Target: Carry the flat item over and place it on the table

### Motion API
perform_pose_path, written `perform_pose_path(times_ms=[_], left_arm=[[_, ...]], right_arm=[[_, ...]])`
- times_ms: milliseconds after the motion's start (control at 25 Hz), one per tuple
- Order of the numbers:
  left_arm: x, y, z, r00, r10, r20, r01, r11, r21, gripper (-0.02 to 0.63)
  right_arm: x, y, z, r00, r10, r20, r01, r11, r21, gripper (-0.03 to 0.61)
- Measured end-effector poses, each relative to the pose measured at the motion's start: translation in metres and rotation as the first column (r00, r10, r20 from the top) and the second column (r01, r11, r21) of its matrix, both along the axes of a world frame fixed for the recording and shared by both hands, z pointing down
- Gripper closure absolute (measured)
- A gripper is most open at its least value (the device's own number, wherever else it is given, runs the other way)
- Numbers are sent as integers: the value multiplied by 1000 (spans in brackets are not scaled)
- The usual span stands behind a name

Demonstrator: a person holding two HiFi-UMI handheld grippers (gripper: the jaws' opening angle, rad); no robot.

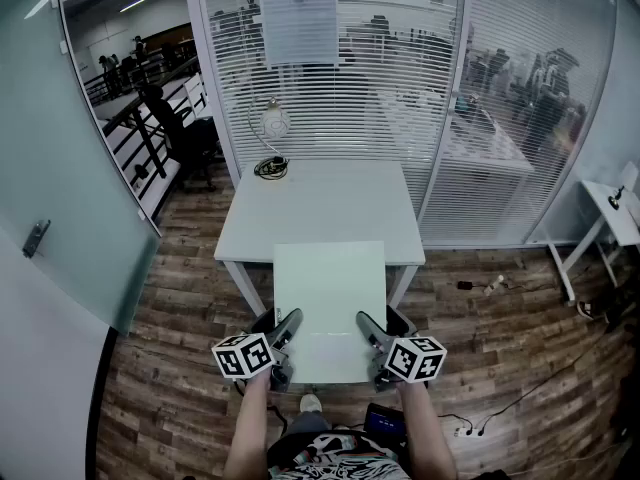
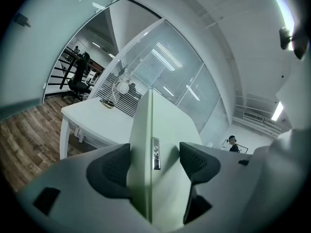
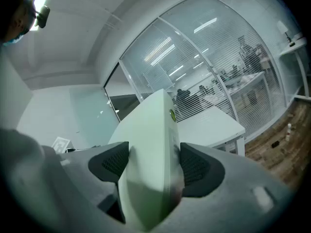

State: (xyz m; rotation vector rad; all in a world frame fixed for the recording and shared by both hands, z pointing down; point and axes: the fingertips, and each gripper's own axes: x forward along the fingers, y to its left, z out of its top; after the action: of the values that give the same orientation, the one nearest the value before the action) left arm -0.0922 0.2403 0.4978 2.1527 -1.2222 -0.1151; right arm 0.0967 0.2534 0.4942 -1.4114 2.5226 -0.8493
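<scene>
The flat item (image 1: 330, 303) is a pale green rectangular panel held level above the wooden floor, its far edge over the near edge of the white table (image 1: 320, 203). My left gripper (image 1: 285, 343) is shut on its near left edge and my right gripper (image 1: 372, 343) on its near right edge. In the left gripper view the panel (image 2: 146, 125) runs edge-on between the dark pads (image 2: 114, 166) of the gripper (image 2: 154, 161), toward the table (image 2: 92, 118). In the right gripper view the pads (image 3: 194, 166) of the gripper (image 3: 154, 164) press both faces of the panel (image 3: 150, 130).
A round white lamp (image 1: 273, 123) and a coiled cable (image 1: 270, 168) sit at the table's far left corner. Glass walls with blinds (image 1: 400, 78) stand behind it. An office chair (image 1: 190, 138) is at the far left, another white table (image 1: 615, 208) at the right, and cables (image 1: 480, 288) lie on the floor.
</scene>
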Motion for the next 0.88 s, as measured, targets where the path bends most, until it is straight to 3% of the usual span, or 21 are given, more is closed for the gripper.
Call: perform_pose_path(times_ms=[880], left_arm=[[8, -31, 4, 1000, -6, -17, 5, 1000, -17, 308]], right_arm=[[9, -30, 0, 1000, 1, -7, -1, 1000, -2, 258]])
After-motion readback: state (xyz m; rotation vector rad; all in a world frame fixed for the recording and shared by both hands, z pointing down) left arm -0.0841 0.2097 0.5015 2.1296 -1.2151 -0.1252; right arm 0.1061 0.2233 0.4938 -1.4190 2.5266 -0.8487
